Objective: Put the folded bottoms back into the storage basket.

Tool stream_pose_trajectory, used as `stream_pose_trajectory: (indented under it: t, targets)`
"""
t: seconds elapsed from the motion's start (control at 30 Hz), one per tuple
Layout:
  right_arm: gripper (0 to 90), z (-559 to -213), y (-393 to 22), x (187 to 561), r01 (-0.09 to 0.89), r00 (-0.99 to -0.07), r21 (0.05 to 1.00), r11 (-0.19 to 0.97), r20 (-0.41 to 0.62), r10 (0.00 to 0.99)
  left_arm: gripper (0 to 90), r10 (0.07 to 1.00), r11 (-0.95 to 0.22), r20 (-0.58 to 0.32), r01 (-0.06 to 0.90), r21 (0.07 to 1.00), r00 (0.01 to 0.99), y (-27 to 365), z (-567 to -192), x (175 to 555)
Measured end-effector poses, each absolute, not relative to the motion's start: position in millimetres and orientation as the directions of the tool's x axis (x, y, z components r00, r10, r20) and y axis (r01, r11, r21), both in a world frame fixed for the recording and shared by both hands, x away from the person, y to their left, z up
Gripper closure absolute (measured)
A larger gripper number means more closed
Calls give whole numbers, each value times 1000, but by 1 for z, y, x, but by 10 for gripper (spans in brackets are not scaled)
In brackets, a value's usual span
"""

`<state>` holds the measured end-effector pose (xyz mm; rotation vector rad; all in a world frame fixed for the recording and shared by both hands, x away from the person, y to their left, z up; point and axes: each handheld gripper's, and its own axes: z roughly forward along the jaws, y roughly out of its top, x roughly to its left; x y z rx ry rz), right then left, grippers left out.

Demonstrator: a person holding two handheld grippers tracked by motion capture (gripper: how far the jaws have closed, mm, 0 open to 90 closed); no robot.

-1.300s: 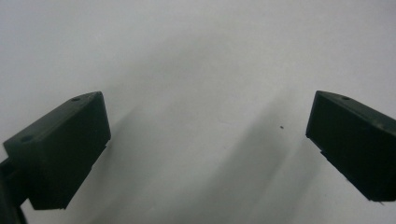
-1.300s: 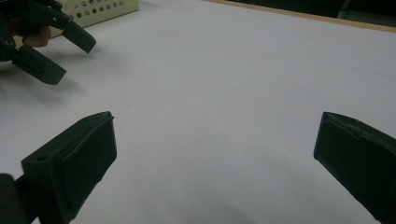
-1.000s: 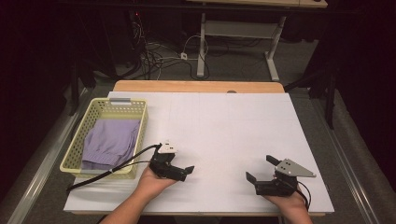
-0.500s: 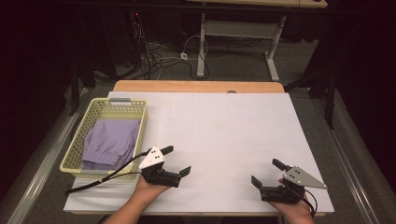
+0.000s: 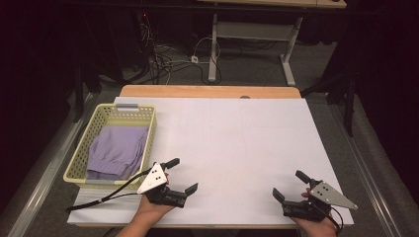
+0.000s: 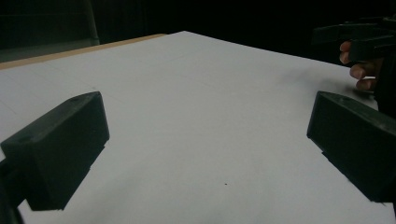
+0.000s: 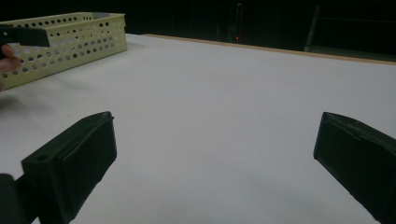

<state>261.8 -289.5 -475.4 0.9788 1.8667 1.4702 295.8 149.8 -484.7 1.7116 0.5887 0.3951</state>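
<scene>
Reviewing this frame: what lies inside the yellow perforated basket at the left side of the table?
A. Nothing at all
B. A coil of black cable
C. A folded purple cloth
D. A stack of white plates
C. In the high view a folded purple cloth lies inside the yellow basket, just beyond the left hand-held gripper, whose jaws stand open and hold nothing.

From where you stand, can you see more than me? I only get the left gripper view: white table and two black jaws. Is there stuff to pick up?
Observer: Yes. A yellow basket sits at the table's left edge, beside your left gripper.
Operator: Anything inside it?
Observer: A folded purple cloth lies in it.
Operator: Whose fingers are at my picture's right edge?
Observer: They hold the right gripper, jaws wide apart, near the table's front right corner.
</scene>
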Motion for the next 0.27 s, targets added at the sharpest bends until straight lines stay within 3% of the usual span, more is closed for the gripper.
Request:
stream_pose_trajectory:
  t: [0.27]
  targets:
    - [4,-473,-284,258,188,-580,971,147,-11,814,0,582,-159,-53,177,971,812,149,-485,296]
